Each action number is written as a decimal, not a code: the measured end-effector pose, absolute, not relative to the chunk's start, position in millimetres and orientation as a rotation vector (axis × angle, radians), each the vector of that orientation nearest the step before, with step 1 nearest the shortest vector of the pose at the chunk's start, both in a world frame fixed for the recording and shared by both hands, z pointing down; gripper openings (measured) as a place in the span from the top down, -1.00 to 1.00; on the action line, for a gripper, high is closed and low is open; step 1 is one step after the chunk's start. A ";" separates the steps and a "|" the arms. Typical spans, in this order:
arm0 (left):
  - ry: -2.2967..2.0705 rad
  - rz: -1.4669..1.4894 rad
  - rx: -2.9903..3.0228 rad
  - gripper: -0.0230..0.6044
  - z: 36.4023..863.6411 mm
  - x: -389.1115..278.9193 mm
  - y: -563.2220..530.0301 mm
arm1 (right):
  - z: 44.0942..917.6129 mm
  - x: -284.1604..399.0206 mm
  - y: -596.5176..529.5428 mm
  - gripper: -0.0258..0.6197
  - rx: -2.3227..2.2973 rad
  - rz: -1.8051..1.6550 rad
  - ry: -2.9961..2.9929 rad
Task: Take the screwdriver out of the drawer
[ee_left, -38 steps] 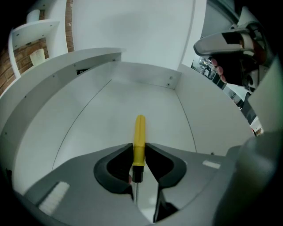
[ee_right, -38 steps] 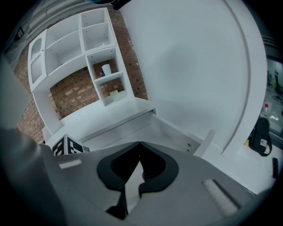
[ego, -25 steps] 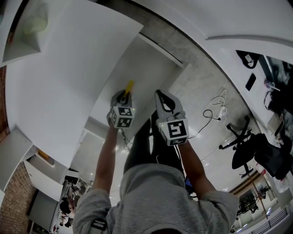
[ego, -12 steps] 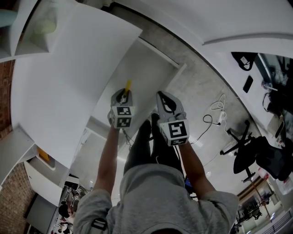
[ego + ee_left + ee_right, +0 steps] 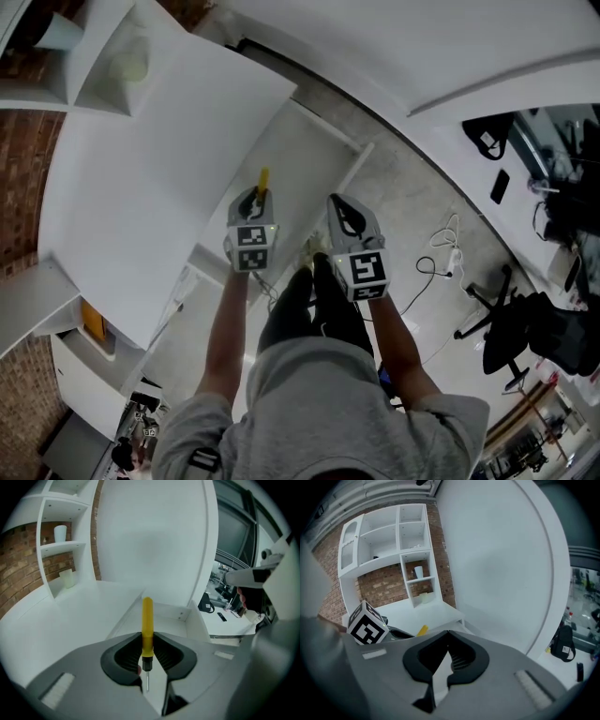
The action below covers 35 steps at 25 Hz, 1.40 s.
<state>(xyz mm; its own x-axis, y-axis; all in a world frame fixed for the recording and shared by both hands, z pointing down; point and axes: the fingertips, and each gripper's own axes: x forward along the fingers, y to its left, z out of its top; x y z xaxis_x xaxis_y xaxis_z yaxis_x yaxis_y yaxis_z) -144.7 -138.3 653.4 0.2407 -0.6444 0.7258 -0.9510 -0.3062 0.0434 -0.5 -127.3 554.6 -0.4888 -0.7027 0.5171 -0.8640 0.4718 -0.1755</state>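
The screwdriver (image 5: 147,620) has a yellow handle and a thin metal shaft that points back toward the camera. My left gripper (image 5: 147,638) is shut on its handle, and the handle's end sticks out past the jaws. In the head view the left gripper (image 5: 257,194) holds the screwdriver (image 5: 263,178) above the open white drawer (image 5: 359,161). The drawer (image 5: 180,615) lies below and beyond the jaws. My right gripper (image 5: 337,200) hangs beside it on the right, over the drawer's front. Its jaws (image 5: 448,633) meet at the tips with nothing between them.
A white cabinet top (image 5: 159,159) spreads to the left of the drawer. A white shelf unit against the brick wall holds a cup (image 5: 60,533). Cables (image 5: 448,232) and an office chair (image 5: 495,319) are on the floor to the right.
Both grippers have risen away from the drawer, the left one with the screwdriver still in its jaws. The drawer now lies farther below them.
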 end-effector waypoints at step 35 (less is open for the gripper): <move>-1.783 0.332 2.375 0.66 371.0 -143.6 -32.2 | 379.7 -8.7 -45.3 0.91 1.396 0.250 -2.565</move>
<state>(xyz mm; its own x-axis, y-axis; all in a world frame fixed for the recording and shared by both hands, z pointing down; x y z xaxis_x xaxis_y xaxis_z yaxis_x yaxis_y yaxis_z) -143.6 -32.2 371.0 0.2679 -0.9257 0.2669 -0.9597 -0.2808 -0.0106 -8.7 -45.3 379.7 -0.5288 -0.8068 0.2635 -0.8425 0.5366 -0.0479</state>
